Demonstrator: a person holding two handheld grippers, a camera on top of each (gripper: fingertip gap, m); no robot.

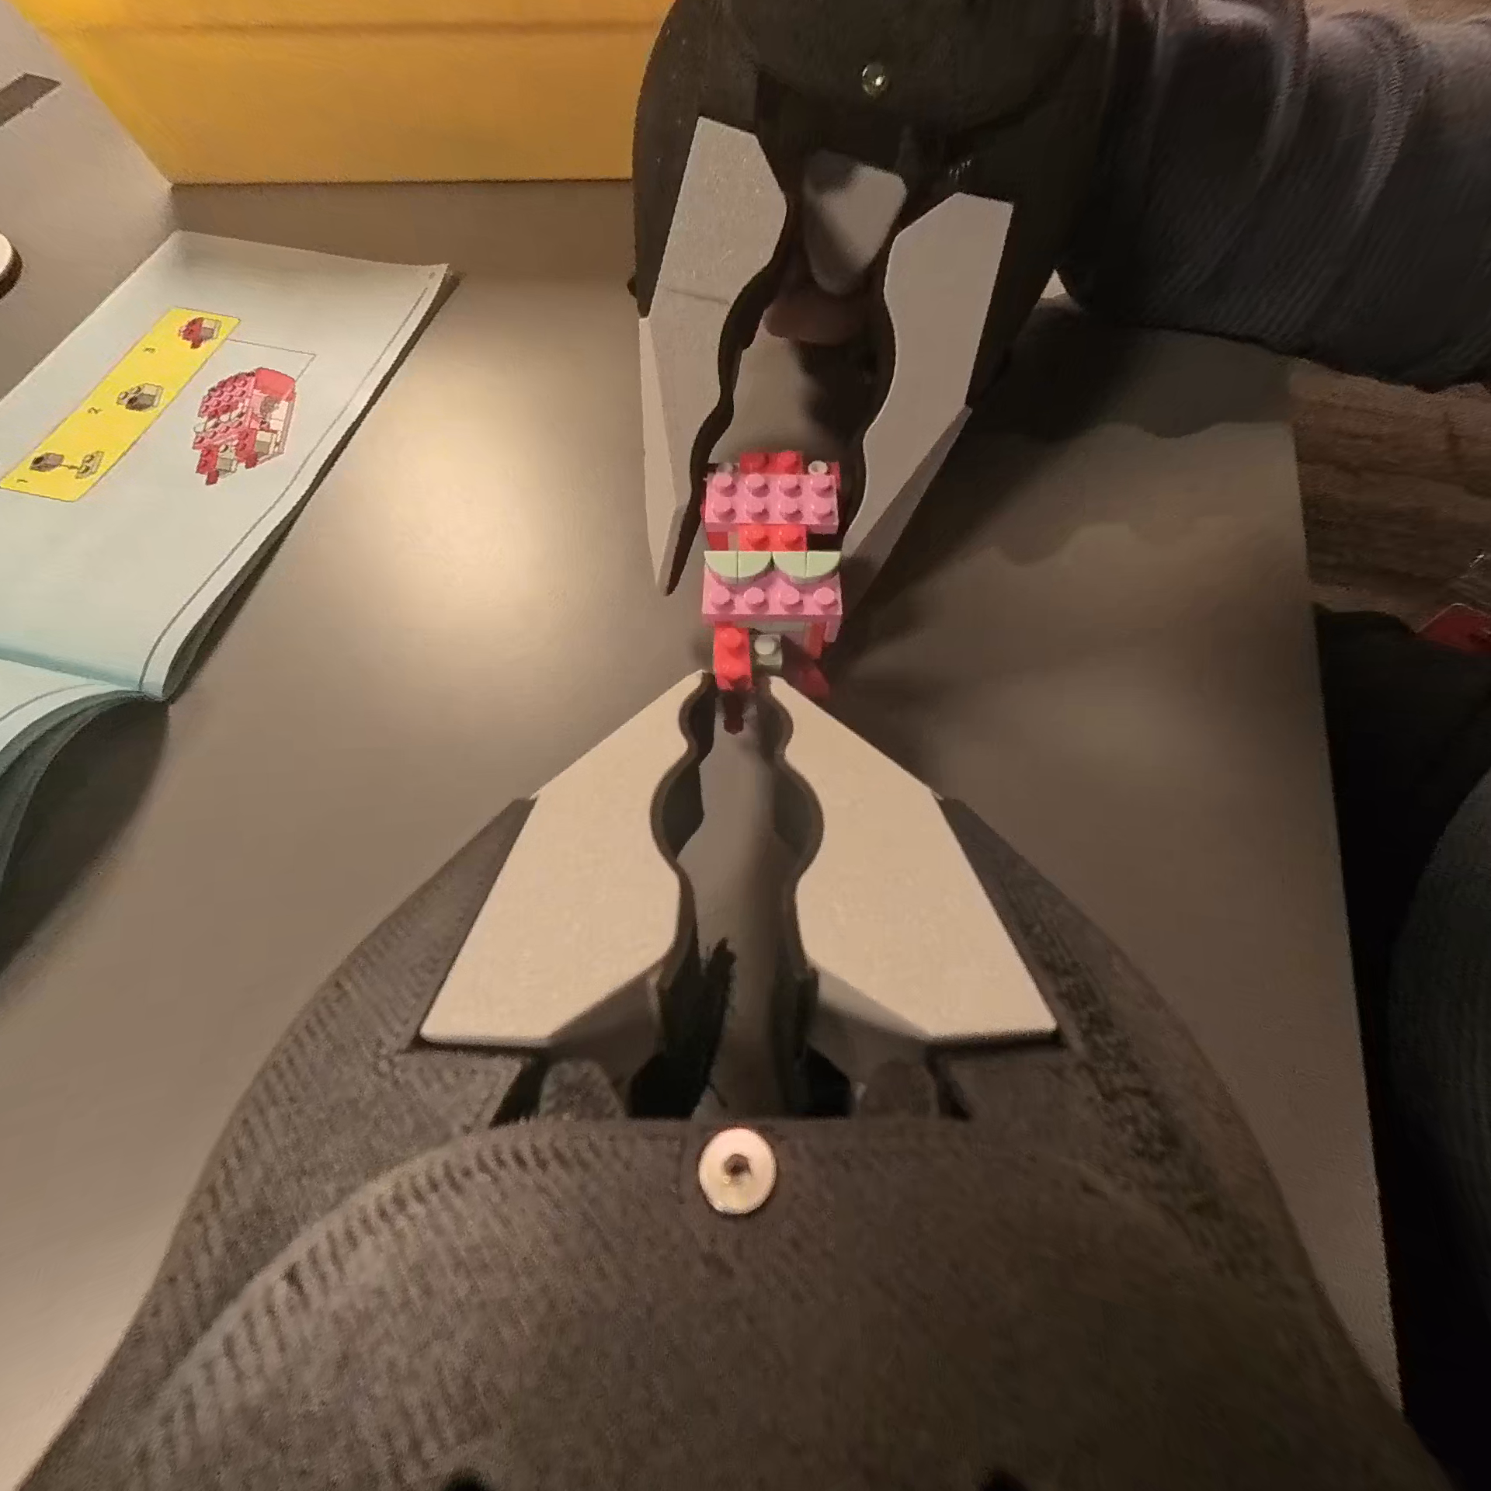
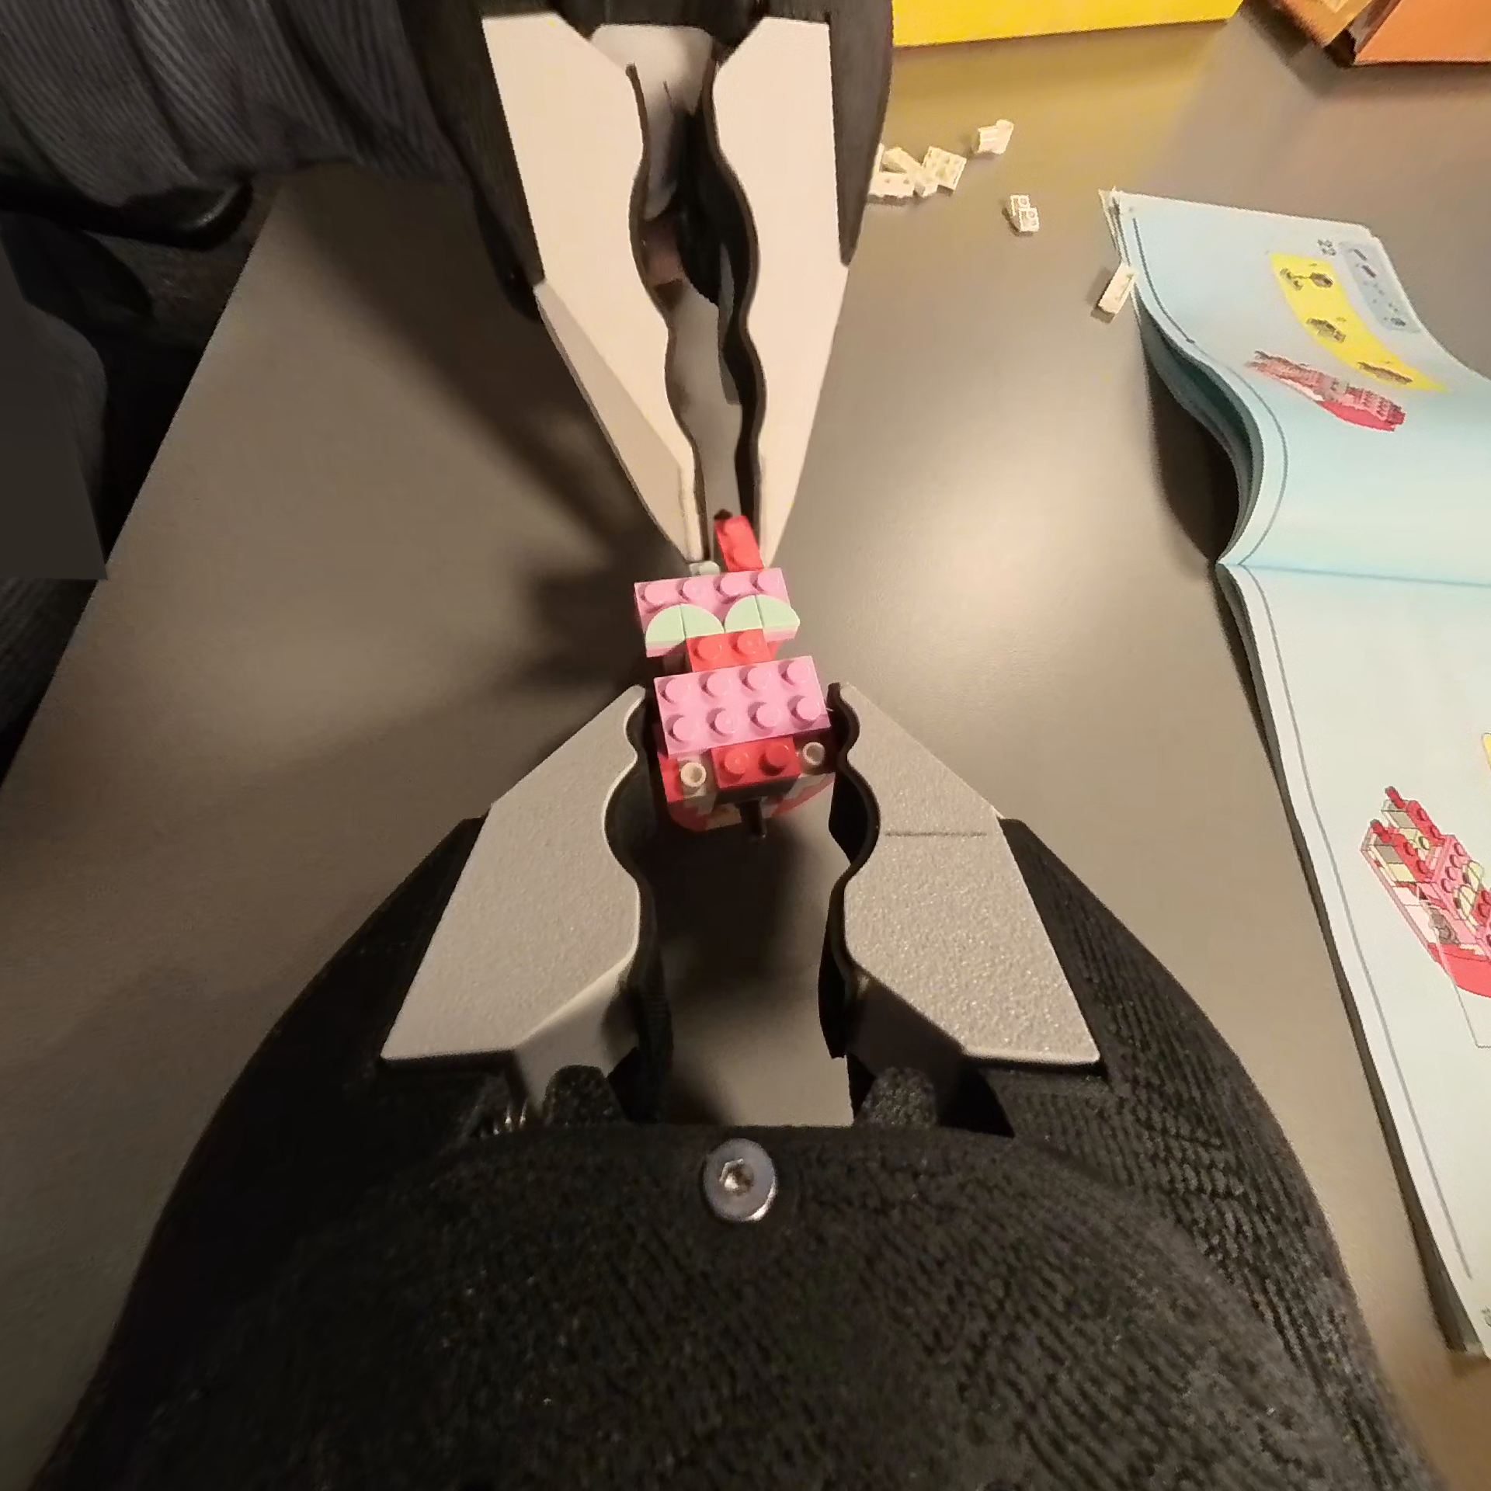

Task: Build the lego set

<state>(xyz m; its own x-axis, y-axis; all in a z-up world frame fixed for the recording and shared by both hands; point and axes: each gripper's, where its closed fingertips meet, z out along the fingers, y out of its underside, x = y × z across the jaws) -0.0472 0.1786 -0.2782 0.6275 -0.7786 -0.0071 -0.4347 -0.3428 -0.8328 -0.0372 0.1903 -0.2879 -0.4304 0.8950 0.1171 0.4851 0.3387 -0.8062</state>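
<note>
While the right claw (image 2: 738, 726) clamps the brick model (image 2: 738, 702) by its sides, the left claw (image 1: 738, 698) pinches a thin red piece (image 1: 730, 653) jutting from the model's other end.
The model hangs between the two facing claws over a dark matte table (image 1: 403, 565): pink studded plates, red bricks and pale green quarter-round tiles in hard glossy plastic. To the right in the right wrist view lies an open pale-blue booklet (image 2: 1331, 565), with loose white bricks (image 2: 928, 169) farther off and a yellow box (image 1: 363, 81) at the far edge.
</note>
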